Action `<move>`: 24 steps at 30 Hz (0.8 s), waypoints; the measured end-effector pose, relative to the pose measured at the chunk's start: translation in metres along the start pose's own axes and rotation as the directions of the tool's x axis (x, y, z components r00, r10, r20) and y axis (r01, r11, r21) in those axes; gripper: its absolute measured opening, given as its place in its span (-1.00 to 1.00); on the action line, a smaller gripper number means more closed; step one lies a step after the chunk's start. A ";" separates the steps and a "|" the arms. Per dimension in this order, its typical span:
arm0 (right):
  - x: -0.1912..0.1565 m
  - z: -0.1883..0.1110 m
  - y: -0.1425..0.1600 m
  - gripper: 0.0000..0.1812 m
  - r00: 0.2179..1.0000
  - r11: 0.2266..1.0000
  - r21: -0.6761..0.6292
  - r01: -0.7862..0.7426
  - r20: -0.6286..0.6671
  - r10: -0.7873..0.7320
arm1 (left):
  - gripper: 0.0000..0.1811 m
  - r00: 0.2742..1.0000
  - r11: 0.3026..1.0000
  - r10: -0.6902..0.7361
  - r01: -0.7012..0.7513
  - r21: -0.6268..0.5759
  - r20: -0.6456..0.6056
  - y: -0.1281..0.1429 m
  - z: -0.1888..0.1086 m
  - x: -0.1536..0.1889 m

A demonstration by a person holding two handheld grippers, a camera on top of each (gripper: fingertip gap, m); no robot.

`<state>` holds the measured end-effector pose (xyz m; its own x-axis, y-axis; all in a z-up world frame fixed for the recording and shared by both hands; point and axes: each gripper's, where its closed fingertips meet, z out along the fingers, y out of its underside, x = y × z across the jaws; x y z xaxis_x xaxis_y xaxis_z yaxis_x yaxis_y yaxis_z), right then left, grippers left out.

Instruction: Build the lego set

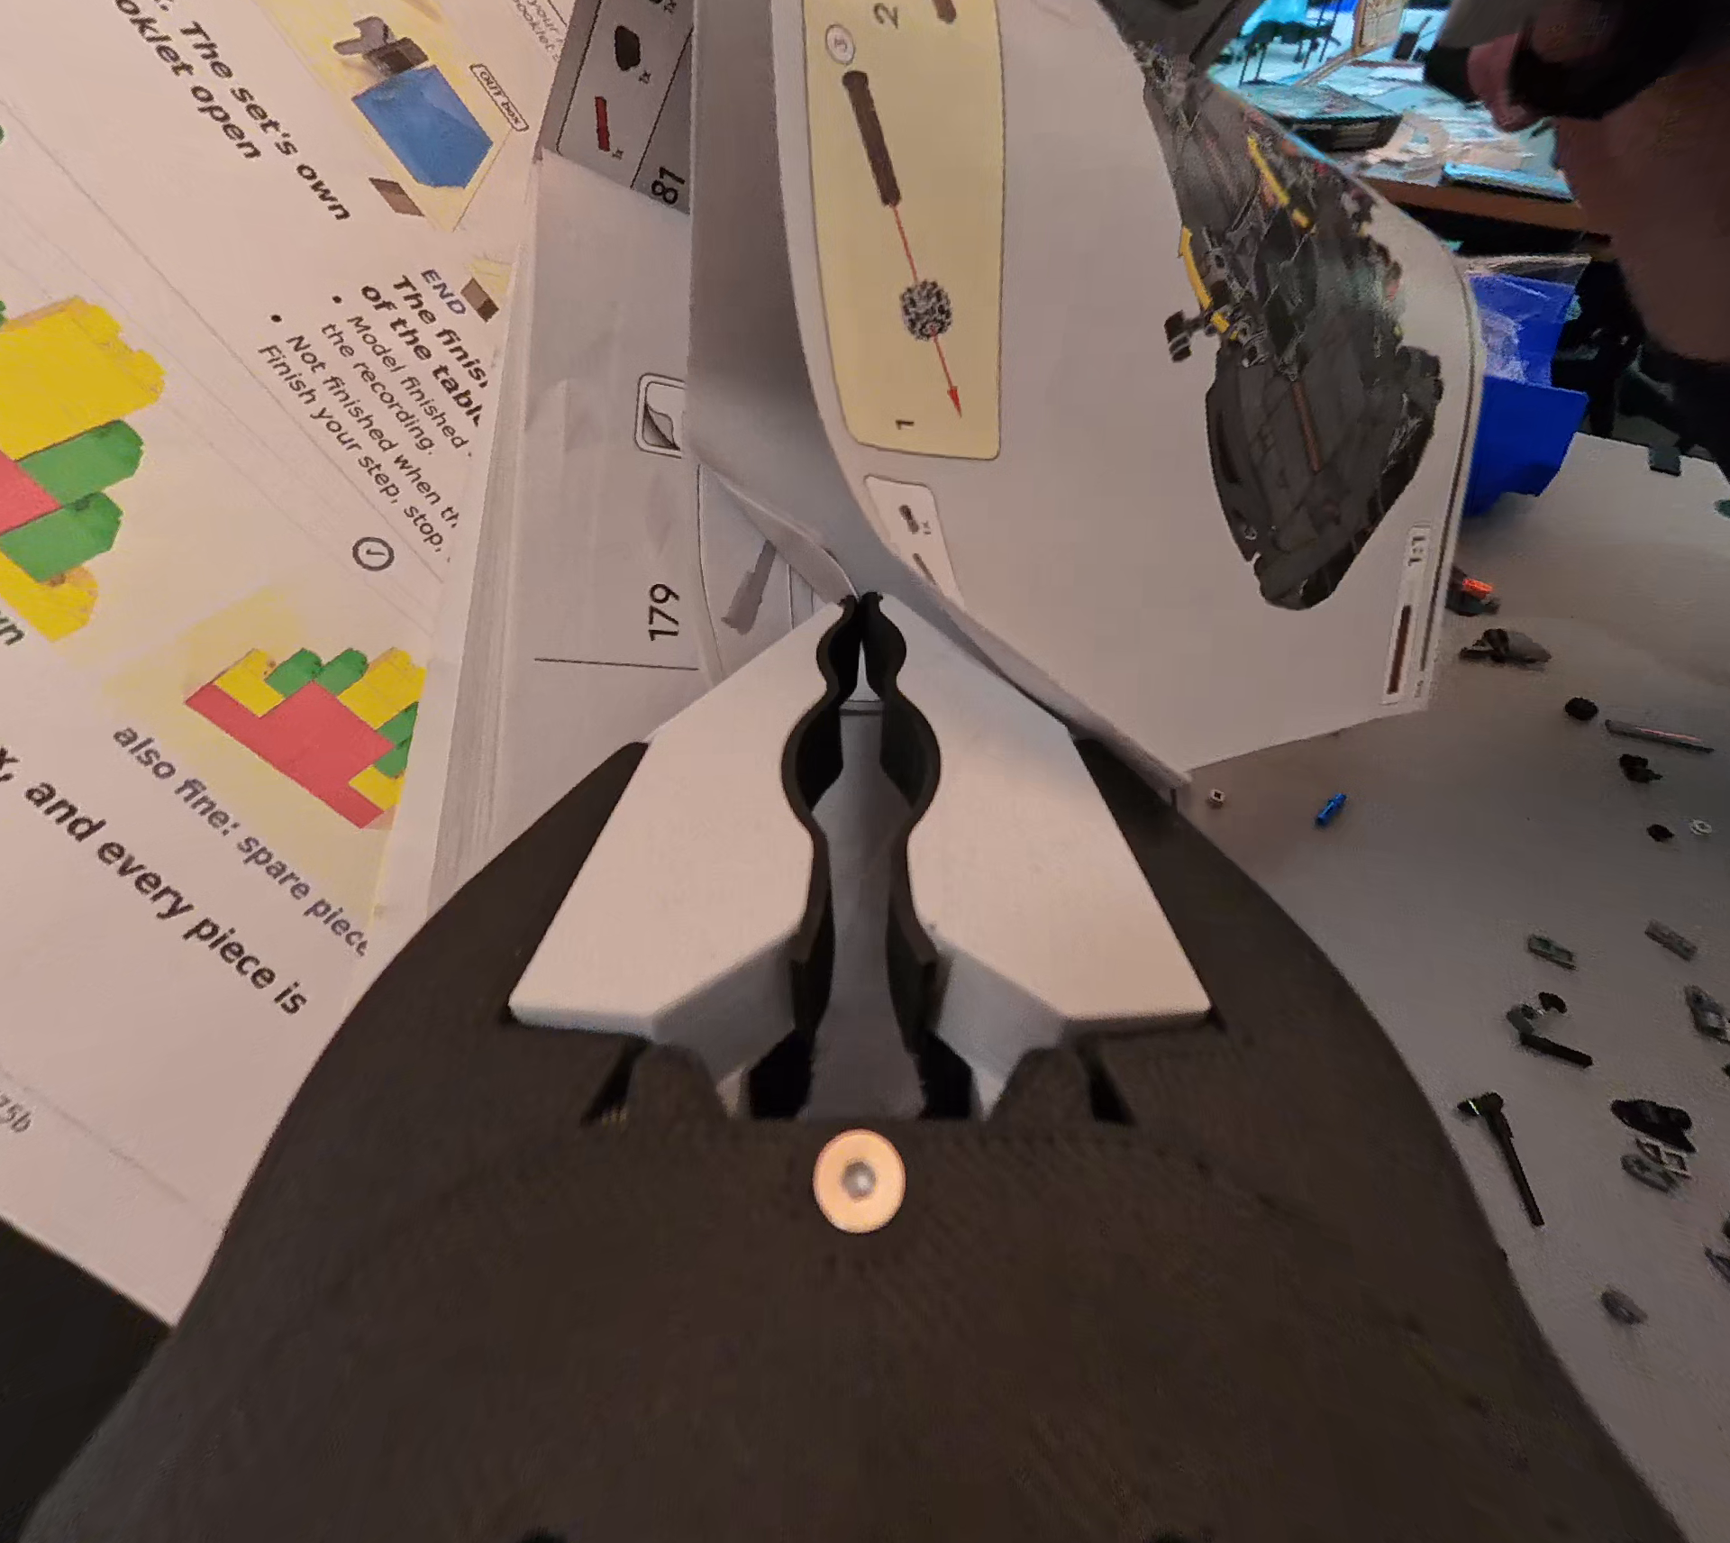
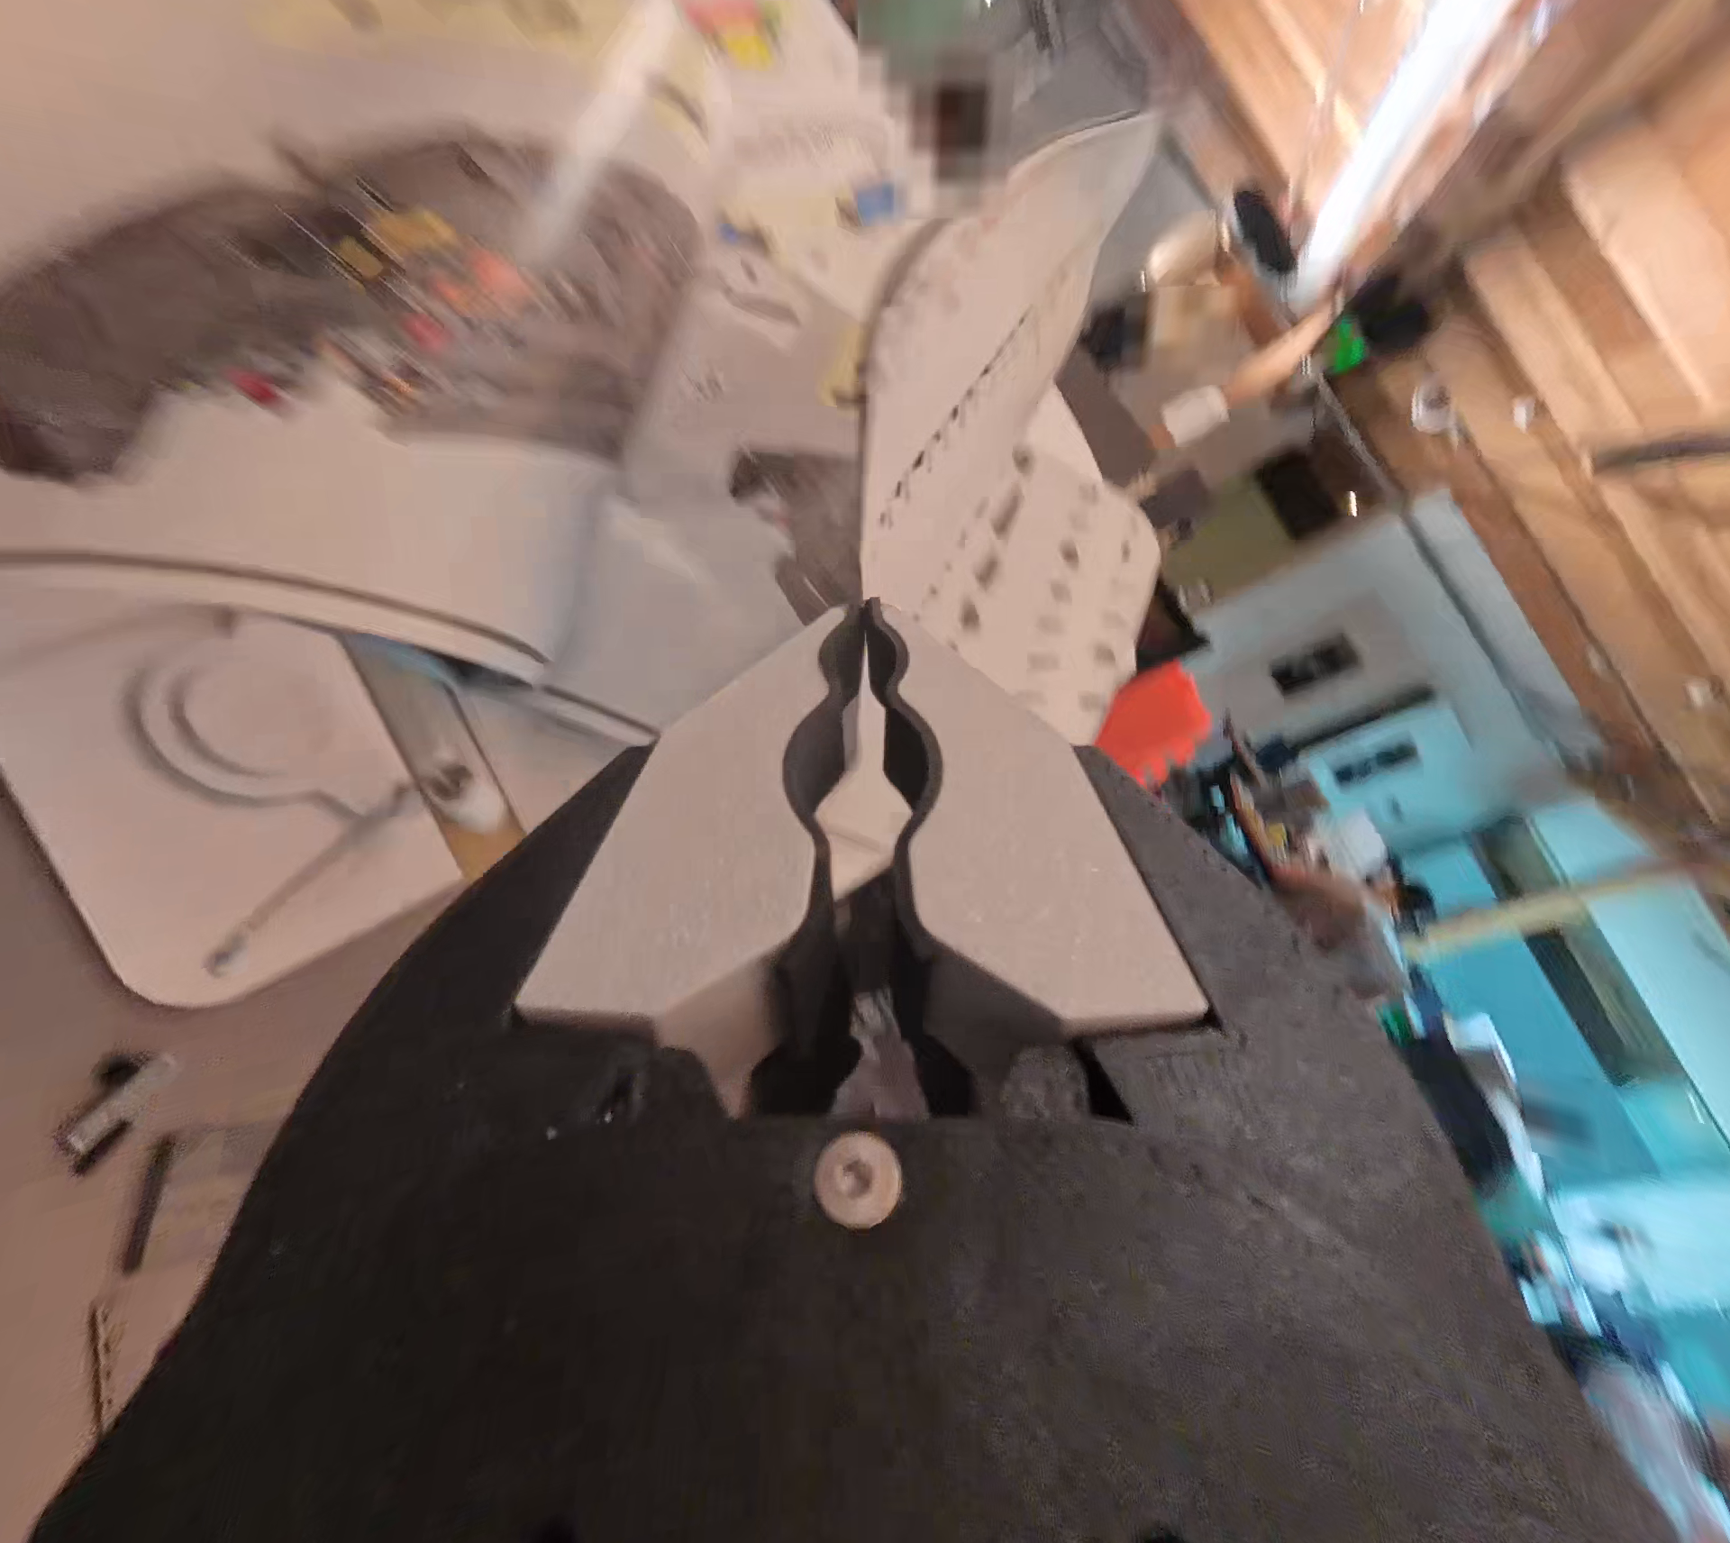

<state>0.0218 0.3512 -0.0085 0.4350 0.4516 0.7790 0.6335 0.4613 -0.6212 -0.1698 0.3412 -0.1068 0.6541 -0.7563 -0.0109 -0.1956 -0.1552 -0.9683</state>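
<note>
The set's grey instruction booklet (image 1: 599, 468) lies open on the table. One of its pages (image 1: 1077, 281), printed with a yellow step box and a dark model, stands curled up above it. My left gripper (image 1: 861, 608) is shut, and its tips meet on the lower edge of that lifted page. In the blurred right wrist view my right gripper (image 2: 866, 608) is shut on a booklet page (image 2: 992, 487) printed with rows of small parts. This sheet runs between the pads and rises beyond the tips. Small dark lego pieces (image 1: 1507, 1142) lie scattered on the table to the right.
A printed sheet with coloured brick pictures (image 1: 234, 468) lies left of the booklet. A blue bin (image 1: 1517, 412) stands behind the lifted page, and a person's dark-sleeved hand (image 1: 1591, 93) is at top right. Loose dark parts (image 2: 103, 1105) and an orange object (image 2: 1151, 711) show in the right wrist view. My right fingertips sit around 25 cm from my left ones.
</note>
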 end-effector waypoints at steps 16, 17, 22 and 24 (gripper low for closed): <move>-0.091 -0.011 -0.001 -0.30 0.909 0.954 0.016 0.299 0.299 -0.290 | -1.00 1.000 1.000 -0.030 0.030 -0.008 0.003 0.000 -0.009 -0.005; -0.101 -0.002 0.000 -0.37 0.899 0.956 0.029 0.292 0.333 -0.284 | -1.00 1.000 0.999 -0.029 0.029 -0.013 0.003 0.000 -0.009 -0.005; -0.126 0.037 -0.008 -0.72 0.903 0.976 0.064 0.210 0.369 -0.219 | -1.00 0.998 0.998 -0.048 0.049 -0.028 0.028 0.006 -0.019 -0.012; -0.128 0.045 -0.008 -0.74 0.904 0.977 0.037 0.210 0.372 -0.209 | -0.87 0.996 0.998 -0.065 0.065 0.005 0.061 0.005 -0.030 -0.021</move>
<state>-0.0680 0.3243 -0.1069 0.0228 0.5965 0.8023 0.6869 0.5737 -0.4461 -0.2065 0.3366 -0.1041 0.7090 -0.7043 0.0367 -0.1495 -0.2010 -0.9681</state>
